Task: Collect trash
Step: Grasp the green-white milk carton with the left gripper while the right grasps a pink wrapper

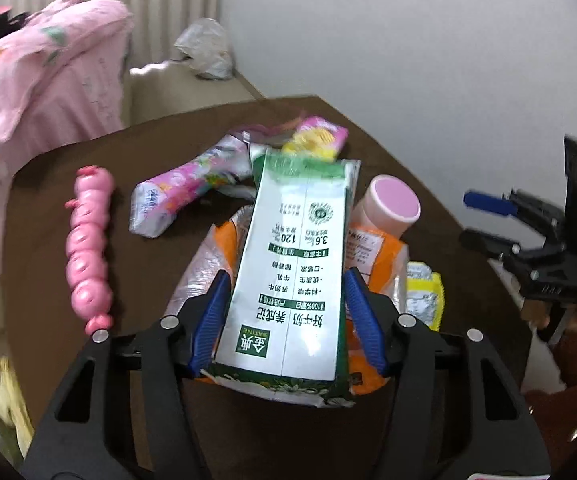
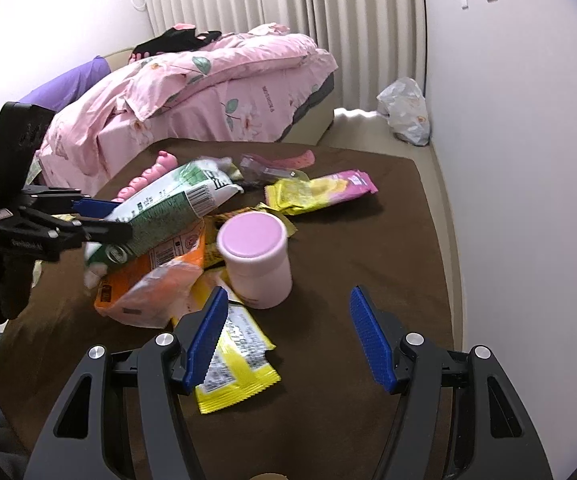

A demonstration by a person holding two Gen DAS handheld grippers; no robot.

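Note:
A green-and-white milk carton (image 1: pixel 288 280) lies tilted over a heap of trash on the brown table (image 2: pixel 368 240). My left gripper (image 1: pixel 287 276) is shut on it, a blue pad pressing each long side. In the right wrist view the carton (image 2: pixel 160 208) hangs slanted from the left gripper (image 2: pixel 116 220), its near end raised off an orange bag (image 2: pixel 156 280). My right gripper (image 2: pixel 287 294) is open and holds nothing. It hovers in front of a pink-lidded cup (image 2: pixel 254 256), its left finger over a yellow wrapper (image 2: pixel 236 356).
A pink tissue pack (image 1: pixel 184 196), a pink-and-yellow wrapper (image 2: pixel 320 190) and a pink beaded toy (image 1: pixel 88 248) also lie on the table. Behind stands a bed with a pink quilt (image 2: pixel 208 92). A plastic bag (image 2: pixel 404 110) sits on the floor by the wall.

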